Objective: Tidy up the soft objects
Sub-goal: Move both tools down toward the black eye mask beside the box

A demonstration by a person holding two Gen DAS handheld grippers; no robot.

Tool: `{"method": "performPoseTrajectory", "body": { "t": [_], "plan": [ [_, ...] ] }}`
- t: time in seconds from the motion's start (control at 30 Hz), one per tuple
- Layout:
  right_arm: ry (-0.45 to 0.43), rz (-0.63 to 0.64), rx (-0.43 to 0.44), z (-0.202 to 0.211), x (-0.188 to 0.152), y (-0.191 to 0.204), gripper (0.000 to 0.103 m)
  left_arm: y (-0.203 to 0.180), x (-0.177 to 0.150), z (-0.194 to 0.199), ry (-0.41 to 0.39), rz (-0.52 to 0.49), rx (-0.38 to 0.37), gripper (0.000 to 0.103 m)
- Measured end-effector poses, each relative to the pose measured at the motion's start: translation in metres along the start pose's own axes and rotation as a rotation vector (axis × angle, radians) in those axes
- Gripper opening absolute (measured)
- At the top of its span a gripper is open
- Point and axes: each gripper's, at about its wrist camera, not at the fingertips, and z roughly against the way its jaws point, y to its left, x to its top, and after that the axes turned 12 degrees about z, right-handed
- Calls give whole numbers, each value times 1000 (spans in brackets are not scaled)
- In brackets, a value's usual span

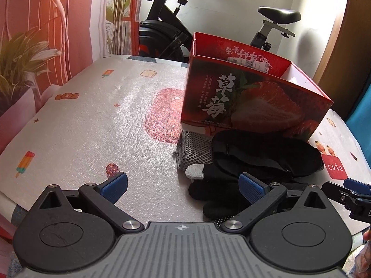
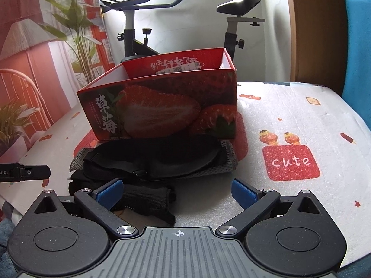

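Left wrist view: black glove, fingers leftward, between wide-spread left tool pads.

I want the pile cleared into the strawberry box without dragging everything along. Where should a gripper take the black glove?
Probably by the glove's knit cuff, the end nearest the right gripper. It lies flat on the mat, clear of the black eye mask and grey mesh cloth. Come in low from the front and pinch across the cuff.

Left claw hovering wide open over a counter, black glove and eye mask lying before a strawberry box.
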Motion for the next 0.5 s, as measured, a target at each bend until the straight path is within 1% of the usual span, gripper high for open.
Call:
{"method": "performPoseTrajectory", "body": {
  "t": [0.1, 0.17, 0.23, 0.27, 0.33, 0.37, 0.47, 0.5],
  "plan": [
    [6, 14, 9, -5, -1, 2, 96, -1, 0, -5, 12, -2, -11, 101],
    [5, 25, 14, -9, 0, 2, 91, 0, 2, -8, 21, 10, -31, 98],
    [2, 41, 20, -12, 1, 2, 85, 0, 6, -12, 24, 15, -47, 89],
    [-2, 51, 20, -14, 3, 1, 82, -1, 8, -14, 22, 16, -48, 87],
    [-26, 84, 14, -16, 7, 0, 80, -2, 13, -18, 23, 18, -67, 80],
    [-37, 100, 6, -18, 10, -2, 80, -3, 14, -20, 24, 16, -82, 78],
    [-63, 109, -1, -26, 18, -9, 78, -8, 17, -26, 23, 0, -107, 70],
    [-67, 108, -6, -30, 20, -12, 77, -10, 18, -29, 24, -1, -117, 66]
  ]
}}
